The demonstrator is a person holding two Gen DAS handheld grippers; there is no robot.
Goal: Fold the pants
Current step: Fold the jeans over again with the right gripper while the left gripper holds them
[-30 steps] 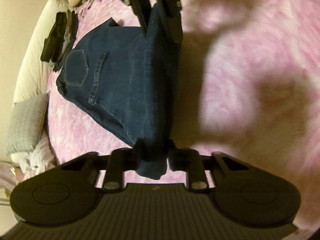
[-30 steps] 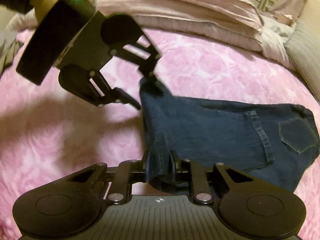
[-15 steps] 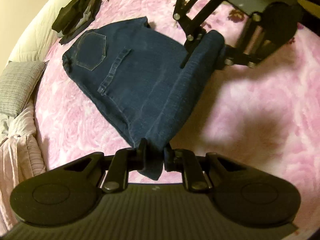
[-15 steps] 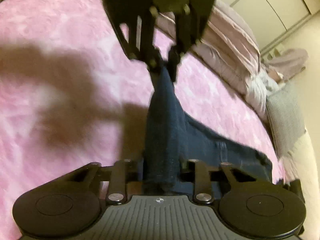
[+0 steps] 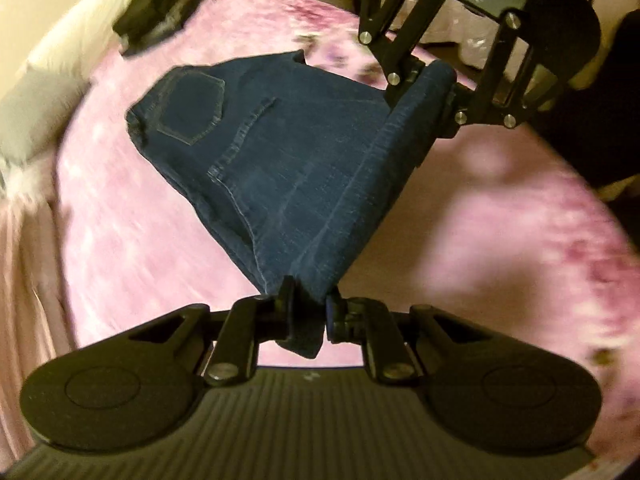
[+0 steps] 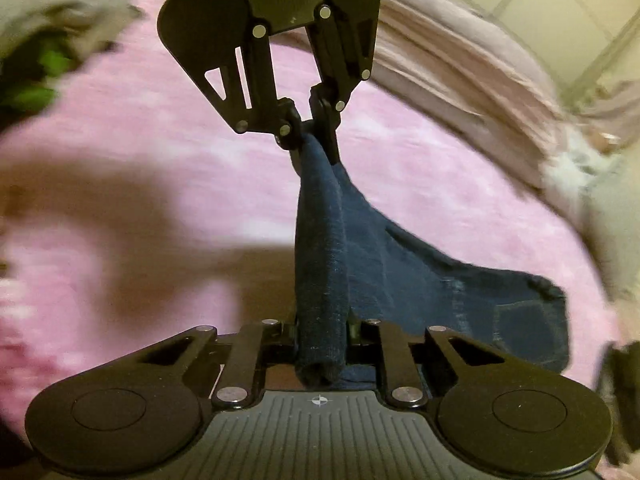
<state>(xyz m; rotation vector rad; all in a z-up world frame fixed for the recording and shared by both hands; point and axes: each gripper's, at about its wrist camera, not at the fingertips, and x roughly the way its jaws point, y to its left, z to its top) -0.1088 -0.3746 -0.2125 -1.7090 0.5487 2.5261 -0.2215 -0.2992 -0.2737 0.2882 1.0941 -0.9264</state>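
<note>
Left wrist view: we held the left tongs [image 5: 308, 308] clamped on one corner of the folded edge of the dark blue jeans [image 5: 280, 152]. Our right tongs [image 5: 430, 92] appeared at the upper right, pinched on the opposite corner of the same edge. The denim edge ran taut between the two pairs of tongs and was raised above the bed. The remainder of the jeans sloped away to the left, with the back pocket [image 5: 192, 108] and its stitching facing up; the waist end lay nearest the pink floral bedspread [image 5: 132, 248], though we could not tell how much of it touched the surface. A dark folded garment [image 5: 156, 8] lay well apart at the upper left, near a cream pillow [image 5: 52, 40] and a grey cushion [image 5: 36, 112].

Right wrist view: the right tongs [image 6: 322, 332] were closed on a bunched roll of the jeans [image 6: 320, 264]. The left tongs [image 6: 314, 136] faced us from above, gripping the far end of the same roll. The fabric formed a narrow band between the two grips and spread to the right into a flap [image 6: 500, 304] that hung towards the bedspread [image 6: 120, 140]. Pale pink folded bedding [image 6: 460, 64] lay along the far edge of the bed. Both views were motion-blurred at the margins.
</note>
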